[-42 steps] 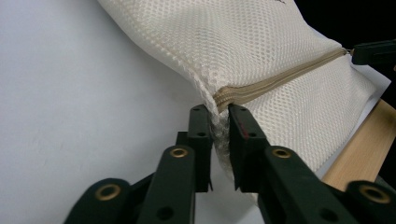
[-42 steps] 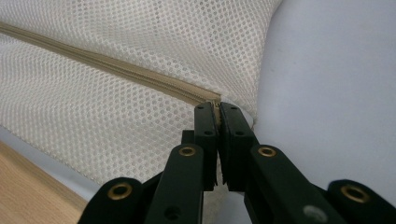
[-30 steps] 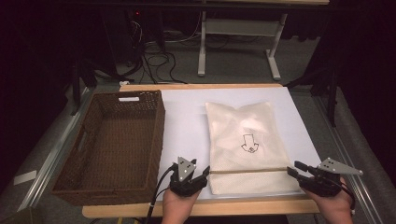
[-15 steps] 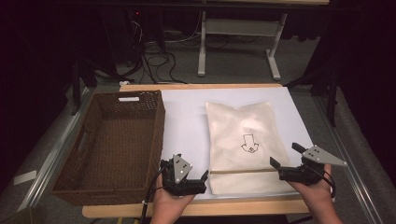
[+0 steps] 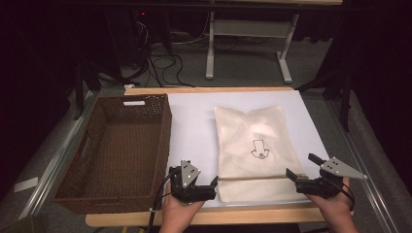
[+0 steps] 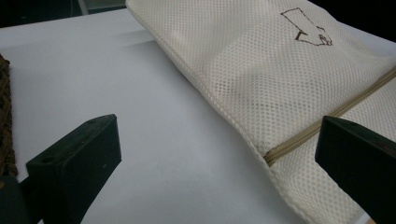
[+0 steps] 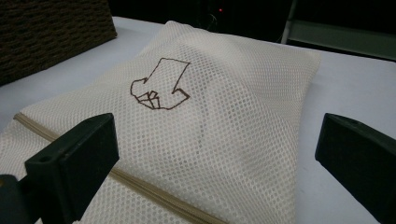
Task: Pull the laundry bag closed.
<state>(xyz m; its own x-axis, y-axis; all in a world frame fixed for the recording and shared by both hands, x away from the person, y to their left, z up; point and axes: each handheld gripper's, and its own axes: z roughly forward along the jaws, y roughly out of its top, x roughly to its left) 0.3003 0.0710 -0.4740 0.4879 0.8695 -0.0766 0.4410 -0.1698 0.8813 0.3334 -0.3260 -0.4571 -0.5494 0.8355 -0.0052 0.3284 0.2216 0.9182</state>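
Observation:
A cream mesh bag [image 5: 252, 145] with a brown arrow drawing and a tan zipper [image 5: 252, 178] lies flat on the white table cover [image 5: 192, 126]. My left gripper [image 5: 212, 186] rests at the bag's near left corner and points right. Its jaws have just been opening and stand wide; in the left gripper view [image 6: 219, 135] the zipper end [image 6: 299, 140] lies between them, untouched. My right gripper [image 5: 300, 166] is at the bag's near right corner, its jaws also just opened wide. In the right gripper view [image 7: 219, 135] they straddle the mesh bag [image 7: 219, 112] without pressing it.
A dark brown wicker basket [image 5: 160, 141] stands on the left of the table, close to my left gripper. The table's wooden front edge [image 5: 243, 216] runs just below both hands. Beyond the far edge are a white desk frame [image 5: 248, 29] and cables on the floor.
Both grippers' jaws stand wider than a second ago. My right gripper has moved left, in toward the bag's near right corner. The left gripper has barely shifted.

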